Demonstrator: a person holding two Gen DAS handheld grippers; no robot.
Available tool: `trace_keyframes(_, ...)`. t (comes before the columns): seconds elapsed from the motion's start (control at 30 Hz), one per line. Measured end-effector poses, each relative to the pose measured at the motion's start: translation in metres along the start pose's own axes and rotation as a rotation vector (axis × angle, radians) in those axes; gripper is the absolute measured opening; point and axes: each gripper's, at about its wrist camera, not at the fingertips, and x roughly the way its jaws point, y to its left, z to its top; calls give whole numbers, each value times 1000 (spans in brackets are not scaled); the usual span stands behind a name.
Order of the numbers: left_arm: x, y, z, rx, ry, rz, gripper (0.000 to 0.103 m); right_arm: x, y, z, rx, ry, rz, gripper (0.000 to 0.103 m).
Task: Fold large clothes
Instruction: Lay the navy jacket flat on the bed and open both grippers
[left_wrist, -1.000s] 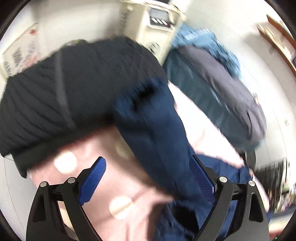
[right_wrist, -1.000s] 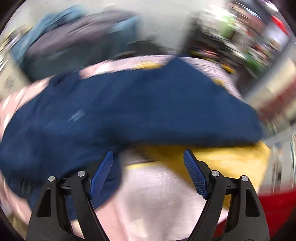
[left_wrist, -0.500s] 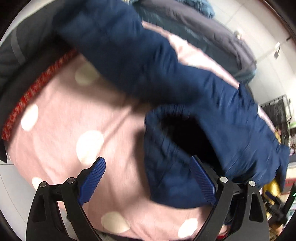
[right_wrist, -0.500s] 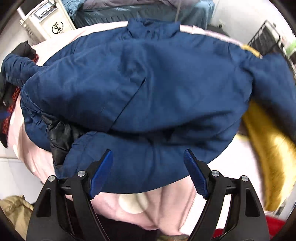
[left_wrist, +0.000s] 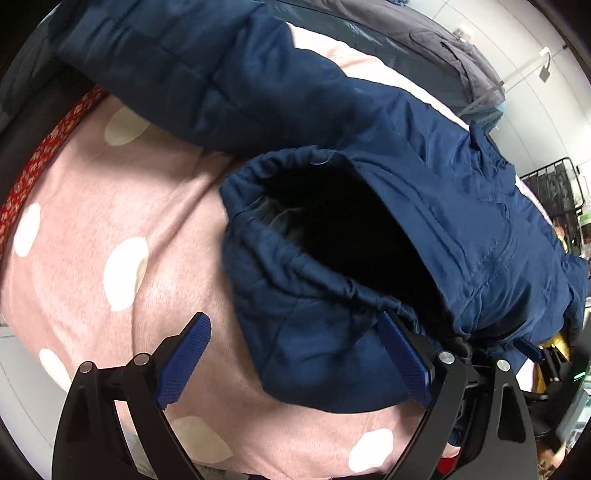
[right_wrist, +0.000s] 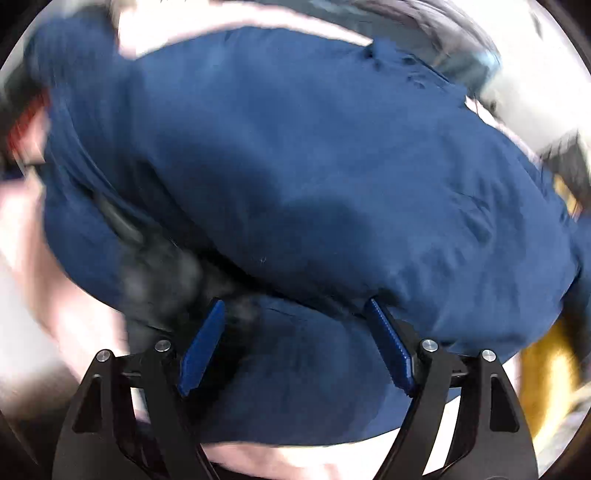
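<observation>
Jacket first: we count one navy padded jacket (left_wrist: 424, 206), spread over one pink blanket with pale dots (left_wrist: 122, 229), and it is the largest thing in either view. In the left wrist view it runs from 11 o'clock across to 3 o'clock, with one sleeve (left_wrist: 207, 74) lying toward 11 and the gathered hem opening (left_wrist: 332, 229), dark inside, near the centre. In the blurred right wrist view the jacket (right_wrist: 295, 166) fills nearly the whole frame.

Beyond it at 1 o'clock we see one heap of grey and teal clothes (left_wrist: 436, 40); a red patterned band (left_wrist: 48, 147) edges the blanket at 9 o'clock.

We count two grippers. The left hand-held gripper (left_wrist: 295, 362) is spread wide and grips nothing: the hem lies just ahead, its lower flap reaching between the fingers, nearer the right one. The right hand-held gripper (right_wrist: 295, 343) is likewise spread, with the jacket's lower edge lying between its blue pads (right_wrist: 201, 347); whether they touch the cloth we cannot tell.
</observation>
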Motion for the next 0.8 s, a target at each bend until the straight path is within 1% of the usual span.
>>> trace_keyframes(0.03,0,-2,1,14,1,2,90,-2,-6,-8,9,-1,10,26)
trace_keyframes(0.1,-1,-6,-1,40,-3,9,90,-11,-24,-24,73,-33,46,17)
trace_keyframes(0.13,-1,-6,-1,49,-4,13,90,-17,-38,-36,116,-42,43,16)
trace_keyframes(0.23,-3,0,-7,54,10,9,90,-40,-84,-89,249,-55,27,13)
trace_keyframes(0.27,-6,6,-10,50,13,4,90,-45,-102,-118,301,-38,30,12)
trace_keyframes(0.33,-8,12,-17,53,20,-4,90,-45,-120,-158,362,16,30,12)
trace_keyframes(0.37,-9,15,-20,59,28,-8,90,-38,-128,-186,401,85,43,12)
trace_keyframes(0.4,-10,17,-25,68,38,-13,90,-31,-131,-203,430,142,66,12)
trace_keyframes(0.47,-10,15,-34,93,66,-47,90,-8,-131,-247,531,288,200,14)
trace_keyframes(0.5,-10,13,-40,110,77,-50,90,-2,-129,-261,569,325,235,16)
trace_keyframes(0.53,-10,9,-46,132,87,-43,90,-1,-129,-268,589,339,235,31)
trace_keyframes(0.57,-8,5,-51,152,98,-35,90,-4,-129,-273,606,342,210,49)
trace_keyframes(0.6,-6,2,-55,166,103,-27,90,-13,-131,-275,619,306,167,55)
trace_keyframes(0.63,-2,-1,-57,171,104,-19,90,-23,-133,-273,618,261,140,58)
trace_keyframes(0.67,1,-2,-59,165,107,-13,90,-32,-134,-269,605,221,116,58)
trace_keyframes(0.7,4,-1,-60,148,116,-16,90,-44,-133,-260,562,165,66,58)
trace_keyframes(0.73,8,0,-60,130,123,-24,90,-52,-130,-252,516,126,35,58)
trace_keyframes(0.8,12,7,-58,74,142,-51,90,-57,-116,-232,383,75,4,59)
